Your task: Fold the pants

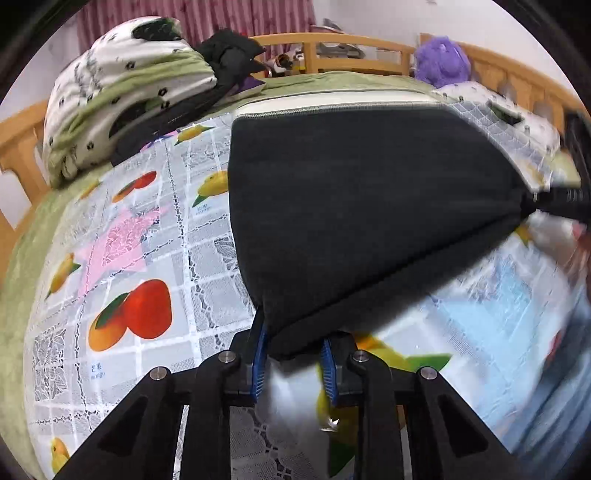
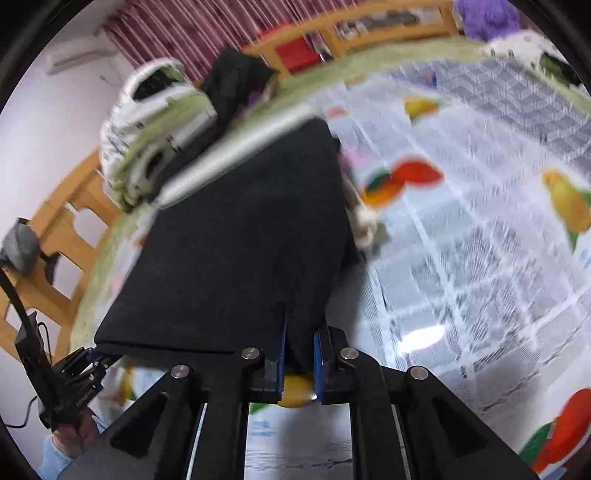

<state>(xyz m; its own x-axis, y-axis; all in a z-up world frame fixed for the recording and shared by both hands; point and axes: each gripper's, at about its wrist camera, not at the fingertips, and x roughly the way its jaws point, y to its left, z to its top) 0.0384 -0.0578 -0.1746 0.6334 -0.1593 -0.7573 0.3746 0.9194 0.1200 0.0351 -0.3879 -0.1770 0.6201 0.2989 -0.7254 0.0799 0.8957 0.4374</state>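
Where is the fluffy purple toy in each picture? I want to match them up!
Left wrist view: the fluffy purple plush toy sits near the top right, against the wooden bed rail.
Right wrist view: the same toy is at the very top right edge, partly cut off and blurred.
Shared landmark: the folded green and white flowered quilt, upper left in both views.

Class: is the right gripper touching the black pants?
Touching. The right wrist view shows the right gripper clamped on a corner of the pants.
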